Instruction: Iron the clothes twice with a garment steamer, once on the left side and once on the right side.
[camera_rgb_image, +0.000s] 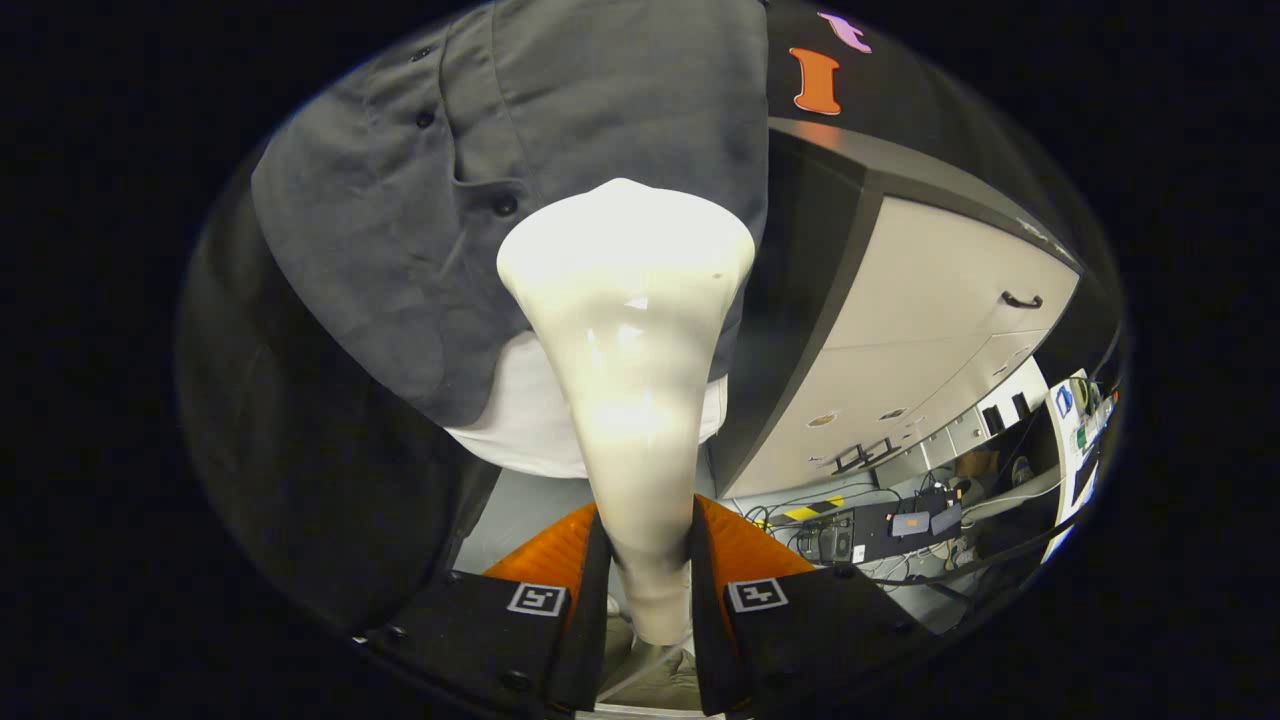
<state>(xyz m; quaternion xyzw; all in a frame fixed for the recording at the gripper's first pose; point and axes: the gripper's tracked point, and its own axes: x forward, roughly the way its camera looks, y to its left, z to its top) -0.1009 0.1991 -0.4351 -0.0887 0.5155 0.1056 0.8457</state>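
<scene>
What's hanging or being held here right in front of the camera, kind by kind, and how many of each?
Garment steamer, cream-white, clamped between both fingers of the hand-held gripper: 1
Grey button-up shirt, hanging beyond the steamer head: 1
White garment under the shirt: 1
Total: 3

Steamer (625, 340) between tongs (647, 590), shirt (480, 200) beyond.

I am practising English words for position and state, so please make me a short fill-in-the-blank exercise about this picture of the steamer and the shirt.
1. The gripper is ____ on the handle of the cream steamer.
2. The wide head of the steamer points at the grey ____ hanging beyond the fingers.
3. Under the grey garment's hem, a ____ garment shows.
4. The pale cabinet has a dark ____.

Missing words: shut; shirt; white; handle
</scene>
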